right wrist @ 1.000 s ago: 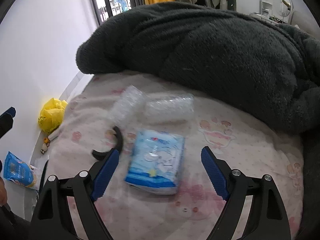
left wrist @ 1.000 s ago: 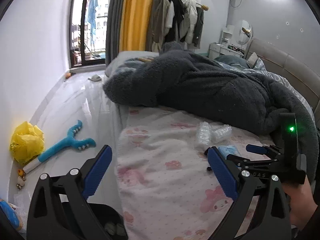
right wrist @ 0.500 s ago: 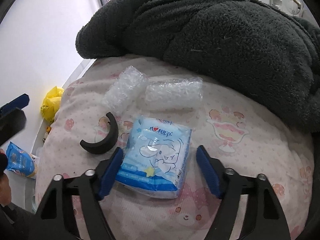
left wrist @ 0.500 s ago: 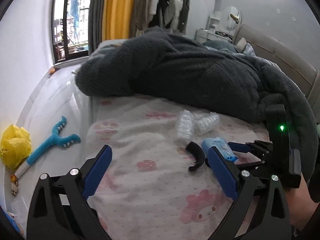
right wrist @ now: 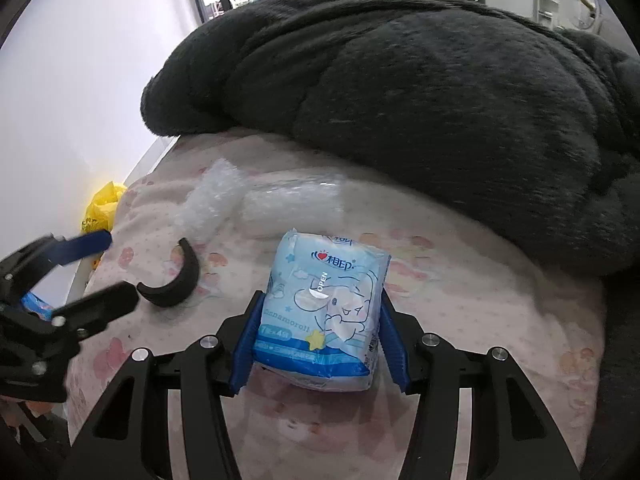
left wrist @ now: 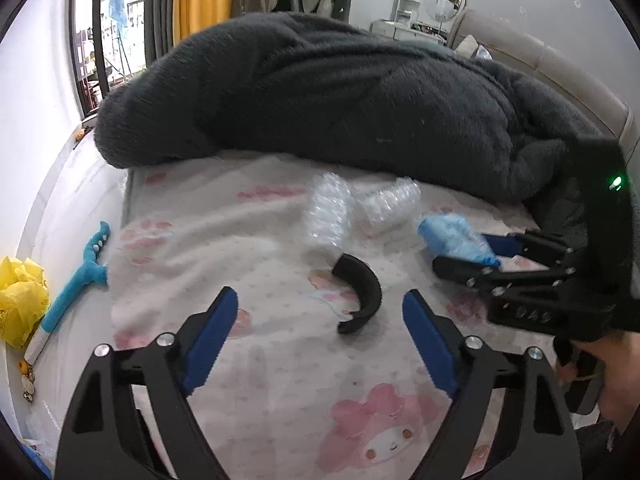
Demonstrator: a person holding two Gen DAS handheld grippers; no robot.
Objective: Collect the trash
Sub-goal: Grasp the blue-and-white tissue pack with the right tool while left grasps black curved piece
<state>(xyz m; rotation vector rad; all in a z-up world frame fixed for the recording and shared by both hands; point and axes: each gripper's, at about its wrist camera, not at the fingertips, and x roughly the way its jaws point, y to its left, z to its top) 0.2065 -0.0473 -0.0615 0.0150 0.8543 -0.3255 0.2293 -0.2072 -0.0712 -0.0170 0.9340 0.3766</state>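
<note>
A blue tissue pack (right wrist: 324, 308) sits clamped between the blue pads of the right gripper (right wrist: 320, 320) on a pink cartoon-print bedsheet (right wrist: 460, 280). The pack's long axis runs straight away from the camera along the fingers, its far end pointing toward the dark fleece blanket (right wrist: 400, 100) heaped across the bed. Its wrapper carries a red heart logo with Chinese characters, the word "OPEN" on a peel tab, the name "Cinnamoroll" and a drawing of a long-eared cartoon figure.

The left gripper (left wrist: 320, 320) hangs low over the sheet with its jaws wide apart, holding nothing. A curved black plastic piece (left wrist: 358, 292) lies on the sheet between and just ahead of its fingertips, its arc bowed toward the right. Beyond it lie two crumpled rolls of bubble wrap (left wrist: 328, 216), side by side, close to the blanket's edge. In the left wrist view the right gripper reaches in from the right edge, held level by a partly visible hand (left wrist: 616, 376).

On the floor beside the bed are a yellow plastic bag (left wrist: 20, 300) and a teal toy (left wrist: 78, 276).
</note>
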